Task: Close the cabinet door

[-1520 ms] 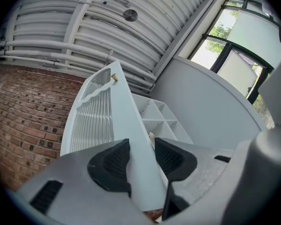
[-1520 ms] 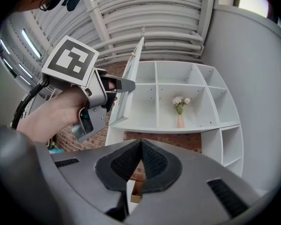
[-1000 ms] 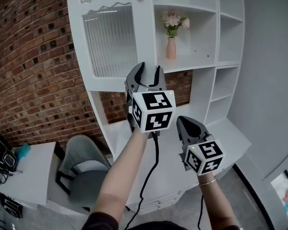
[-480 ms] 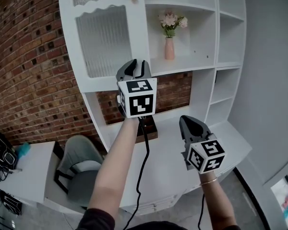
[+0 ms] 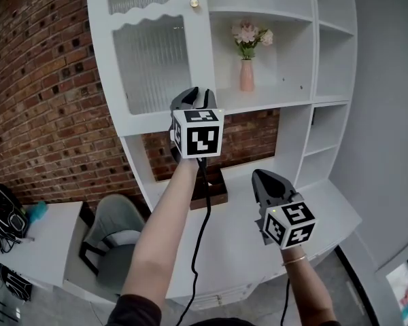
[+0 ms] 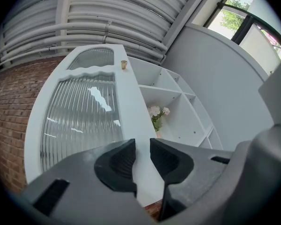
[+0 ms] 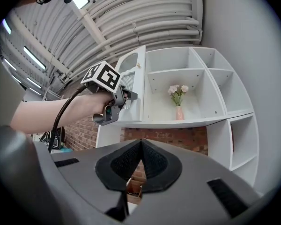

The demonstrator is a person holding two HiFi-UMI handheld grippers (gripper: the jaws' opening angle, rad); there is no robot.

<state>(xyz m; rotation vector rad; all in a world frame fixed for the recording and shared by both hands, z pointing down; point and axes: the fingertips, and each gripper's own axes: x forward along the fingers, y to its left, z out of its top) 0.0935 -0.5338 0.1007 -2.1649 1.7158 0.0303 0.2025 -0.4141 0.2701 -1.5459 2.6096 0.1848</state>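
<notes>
Door-closing push in hand: left gripper (image 5: 192,97), jaws just narrowed, nothing clamped, held at cabinet door (image 5: 153,63) stile; next, door to be pressed shut; right gripper (image 5: 263,179) clenched, empty

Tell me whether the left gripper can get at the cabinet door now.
Probably yes: the left gripper sits right at the door, its lower edge, with nothing in the way. Its jaws have just been closing, with nothing clamped between them.

Bright, even light, sharp throughout. Glare streaks the cabinet door (image 6: 79,121) above the left gripper (image 6: 142,149). Both gripper views bow at their edges.
</notes>
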